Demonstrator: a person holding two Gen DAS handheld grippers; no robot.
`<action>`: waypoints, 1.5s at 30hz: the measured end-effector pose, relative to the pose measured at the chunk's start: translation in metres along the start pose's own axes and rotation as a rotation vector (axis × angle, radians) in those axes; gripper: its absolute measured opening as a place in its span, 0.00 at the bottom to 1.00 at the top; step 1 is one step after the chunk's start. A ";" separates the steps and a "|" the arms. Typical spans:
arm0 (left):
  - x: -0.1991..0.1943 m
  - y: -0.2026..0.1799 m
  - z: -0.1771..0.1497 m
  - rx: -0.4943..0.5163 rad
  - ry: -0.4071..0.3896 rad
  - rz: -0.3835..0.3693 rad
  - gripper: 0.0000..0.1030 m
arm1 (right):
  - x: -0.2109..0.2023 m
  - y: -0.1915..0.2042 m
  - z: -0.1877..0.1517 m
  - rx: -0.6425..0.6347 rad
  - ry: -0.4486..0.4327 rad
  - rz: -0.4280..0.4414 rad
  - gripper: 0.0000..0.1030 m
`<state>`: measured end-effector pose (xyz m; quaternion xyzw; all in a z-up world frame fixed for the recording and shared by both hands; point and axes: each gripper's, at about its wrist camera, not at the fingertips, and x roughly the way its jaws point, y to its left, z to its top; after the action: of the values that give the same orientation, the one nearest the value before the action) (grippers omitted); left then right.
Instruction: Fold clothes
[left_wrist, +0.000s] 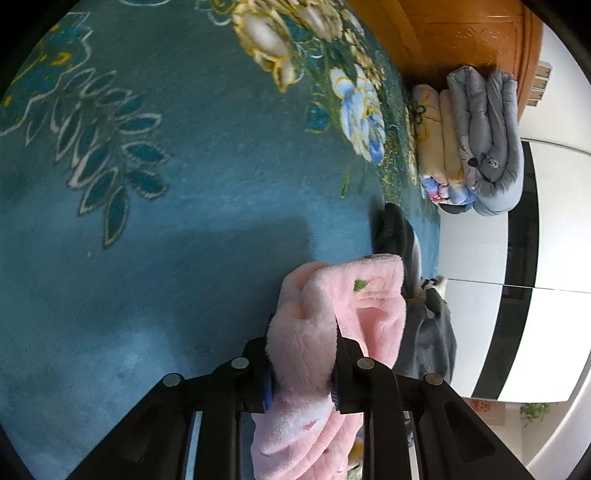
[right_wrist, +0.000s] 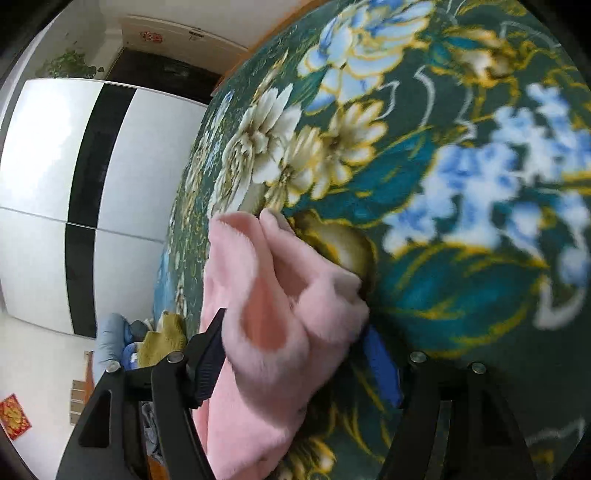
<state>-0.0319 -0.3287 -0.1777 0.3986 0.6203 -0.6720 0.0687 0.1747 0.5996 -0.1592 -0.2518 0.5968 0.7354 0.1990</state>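
Observation:
A fluffy pink garment is bunched between the jaws of my left gripper, which is shut on it above the teal floral blanket. In the right wrist view the same pink garment fills the gap of my right gripper. Its jaws stand fairly wide around the thick fleece, and the cloth hangs down from them, so it holds the garment. The garment's far parts are hidden below both grippers.
A dark grey garment and a black item lie at the blanket's edge. Folded quilts are stacked by the wooden headboard. A white and black wardrobe stands beside the bed. A yellow-green cloth lies further off.

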 end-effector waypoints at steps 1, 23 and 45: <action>0.001 0.001 -0.001 0.001 0.000 0.003 0.23 | 0.001 0.005 0.002 -0.007 0.005 -0.008 0.68; -0.095 -0.108 -0.013 0.302 -0.041 -0.086 0.18 | -0.030 0.069 0.024 -0.177 0.103 -0.104 0.14; -0.076 0.021 -0.007 0.114 0.035 0.321 0.55 | -0.061 0.079 -0.010 -0.302 0.103 -0.199 0.15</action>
<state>0.0344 -0.3580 -0.1466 0.5074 0.5105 -0.6797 0.1416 0.1774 0.5735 -0.0626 -0.3737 0.4613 0.7795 0.1999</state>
